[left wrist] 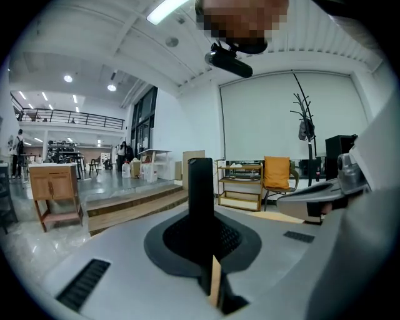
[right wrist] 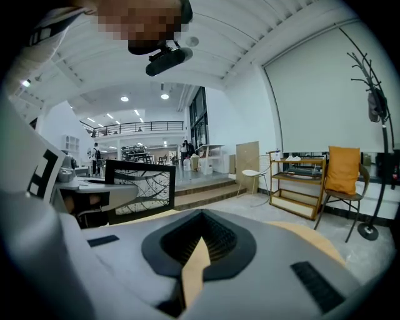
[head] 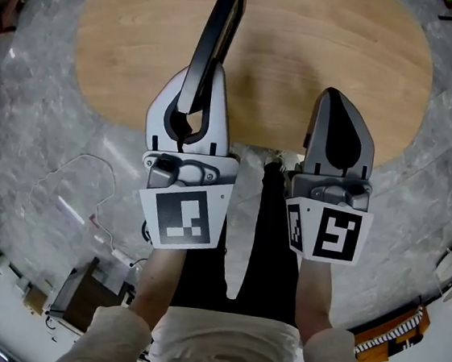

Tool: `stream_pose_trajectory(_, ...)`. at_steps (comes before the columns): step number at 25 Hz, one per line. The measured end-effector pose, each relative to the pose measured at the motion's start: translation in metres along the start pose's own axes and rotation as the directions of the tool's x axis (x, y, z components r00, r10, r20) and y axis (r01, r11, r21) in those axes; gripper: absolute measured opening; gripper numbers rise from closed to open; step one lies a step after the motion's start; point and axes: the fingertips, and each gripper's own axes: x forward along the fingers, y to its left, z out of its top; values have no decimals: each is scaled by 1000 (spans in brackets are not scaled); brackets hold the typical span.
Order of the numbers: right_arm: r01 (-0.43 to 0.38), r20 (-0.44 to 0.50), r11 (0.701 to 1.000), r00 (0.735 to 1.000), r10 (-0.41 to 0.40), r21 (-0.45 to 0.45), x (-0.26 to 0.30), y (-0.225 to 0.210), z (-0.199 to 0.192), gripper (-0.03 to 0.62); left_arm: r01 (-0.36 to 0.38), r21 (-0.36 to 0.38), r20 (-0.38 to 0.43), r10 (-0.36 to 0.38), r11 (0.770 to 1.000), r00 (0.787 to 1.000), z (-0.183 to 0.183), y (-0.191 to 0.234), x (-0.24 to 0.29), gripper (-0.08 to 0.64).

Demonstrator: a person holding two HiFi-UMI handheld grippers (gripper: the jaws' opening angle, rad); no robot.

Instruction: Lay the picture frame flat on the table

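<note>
The picture frame point(head: 214, 33) is black and thin, and stands on edge above the wooden table point(head: 339, 43), rising away from my left gripper point(head: 195, 79). That gripper is shut on the frame's lower edge. In the left gripper view the frame point(left wrist: 201, 200) shows edge-on as a dark upright bar between the jaws of the left gripper point(left wrist: 207, 232). The right gripper view shows the frame's face point(right wrist: 139, 187), a black-and-white branch pattern. My right gripper point(head: 334, 99) hangs beside it to the right, shut and holding nothing; it is also seen in its own view point(right wrist: 200, 236).
The oval table stands on a grey marble floor point(head: 44, 139). A white cable point(head: 79, 192) lies on the floor at the left, near a dark box point(head: 83, 294). The person's legs point(head: 240, 234) are below the grippers. A chair with an orange cushion point(right wrist: 344, 172) and a shelf stand farther off.
</note>
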Motion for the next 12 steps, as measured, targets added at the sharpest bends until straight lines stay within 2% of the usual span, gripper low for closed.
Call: stream_pose_trajectory(12, 0, -37, 1000, 999, 0, 14, 5, 1, -21, 6, 32, 8, -69, -32, 999, 997, -32, -18, 5, 18)
